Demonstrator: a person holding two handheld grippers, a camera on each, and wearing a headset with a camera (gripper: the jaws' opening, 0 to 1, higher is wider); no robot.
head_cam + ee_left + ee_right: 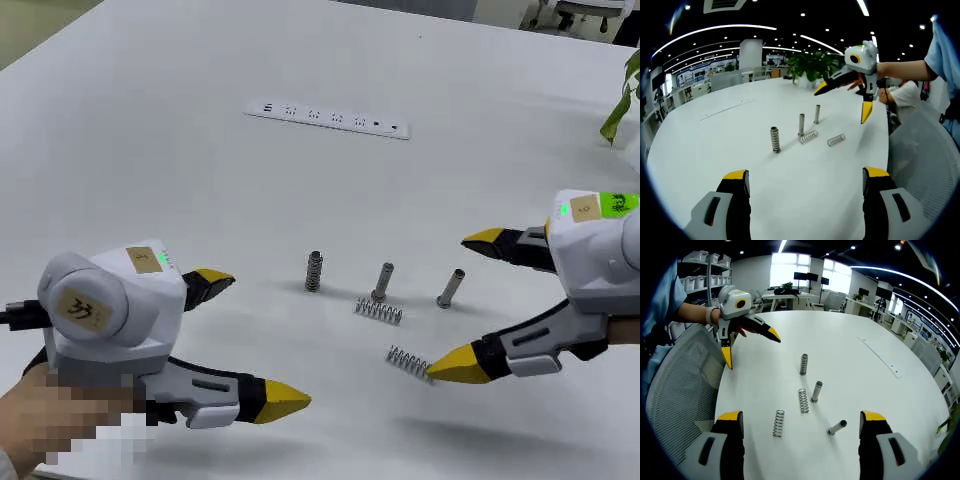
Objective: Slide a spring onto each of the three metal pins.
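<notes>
Three grey metal pins are standing in a row, far from the edges of the white table; the right one seems to be leaning. Two loose wire springs are lying flat beside them. The left gripper and right gripper are gaping wide, holding nothing.

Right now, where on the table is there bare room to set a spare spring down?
Bare table lies between the strip and the sprung pin, and left of that pin. Crowded: the middle pin and right pin, with one loose spring beside the middle pin and a second spring nearer the person.
</notes>
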